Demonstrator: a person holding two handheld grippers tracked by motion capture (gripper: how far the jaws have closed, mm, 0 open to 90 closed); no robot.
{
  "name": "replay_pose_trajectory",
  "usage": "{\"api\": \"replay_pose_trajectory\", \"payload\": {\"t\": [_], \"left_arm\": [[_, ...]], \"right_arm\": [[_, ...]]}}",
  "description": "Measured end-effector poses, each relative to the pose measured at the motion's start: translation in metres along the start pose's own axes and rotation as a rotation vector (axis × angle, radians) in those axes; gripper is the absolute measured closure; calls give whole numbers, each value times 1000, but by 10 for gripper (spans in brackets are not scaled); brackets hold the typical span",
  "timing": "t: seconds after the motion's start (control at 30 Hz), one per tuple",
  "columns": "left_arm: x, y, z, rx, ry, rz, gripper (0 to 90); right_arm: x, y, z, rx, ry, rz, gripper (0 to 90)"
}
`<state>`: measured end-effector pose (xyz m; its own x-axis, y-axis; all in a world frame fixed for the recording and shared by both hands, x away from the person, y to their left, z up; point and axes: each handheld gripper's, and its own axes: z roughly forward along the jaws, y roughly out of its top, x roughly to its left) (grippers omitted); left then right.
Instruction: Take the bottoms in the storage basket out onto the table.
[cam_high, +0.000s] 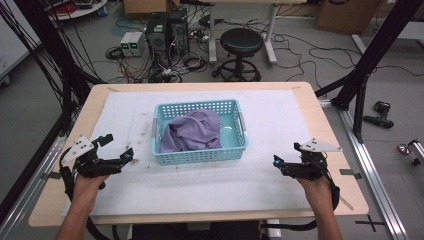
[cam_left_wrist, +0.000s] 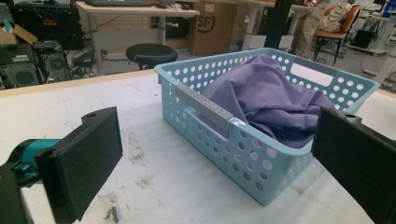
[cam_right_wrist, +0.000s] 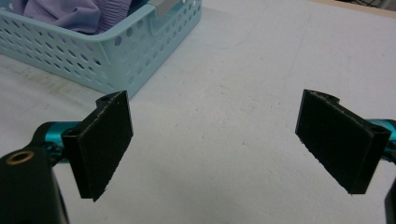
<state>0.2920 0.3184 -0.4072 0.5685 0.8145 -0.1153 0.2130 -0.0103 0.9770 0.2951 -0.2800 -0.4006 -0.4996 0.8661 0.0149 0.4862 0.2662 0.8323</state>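
A light blue perforated basket (cam_high: 200, 156) stands in the middle of the white mat, with a crumpled purple cloth (cam_high: 192, 131) lying inside it. My left gripper (cam_high: 120, 146) rests on the mat to the left of the basket, its jaws wide open and nothing between them. In the left gripper view the basket (cam_left_wrist: 243, 154) and the cloth (cam_left_wrist: 266, 100) sit just ahead of the open gripper (cam_left_wrist: 215, 161). My right gripper (cam_high: 285, 155) lies to the right of the basket, open and empty. The right gripper view looks over bare mat between the gripper (cam_right_wrist: 215, 135) jaws, the basket (cam_right_wrist: 107, 51) at upper left.
The white mat (cam_high: 280, 120) covers most of the wooden table (cam_high: 330, 130). Beyond the far edge stand a black stool (cam_high: 241, 42), computer boxes (cam_high: 165, 30) and tangled cables on the floor. Black frame posts (cam_high: 370, 55) rise at both sides of the table.
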Motion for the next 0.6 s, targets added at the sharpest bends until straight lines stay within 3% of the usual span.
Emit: {"api": "replay_pose_trajectory", "payload": {"t": [0.1, 0.23, 0.4, 0.53, 0.6], "left_arm": [[6, 4, -1, -16, 11, -11, 19], [10, 7, -3, -40, 7, -37, 19], [4, 9, 2, -39, 10, 12, 19], [1, 11, 7, -40, -19, 4, 19], [3, 11, 8, -35, -14, -6, 19]], "right_arm": [[3, 0, -1, -6, 5, -13, 107], [3, 2, -4, -24, 9, 21, 107], [0, 5, -7, -38, 2, 33, 106], [5, 13, -6, -51, 14, 43, 106], [9, 17, -5, -62, 26, 42, 106]]}}
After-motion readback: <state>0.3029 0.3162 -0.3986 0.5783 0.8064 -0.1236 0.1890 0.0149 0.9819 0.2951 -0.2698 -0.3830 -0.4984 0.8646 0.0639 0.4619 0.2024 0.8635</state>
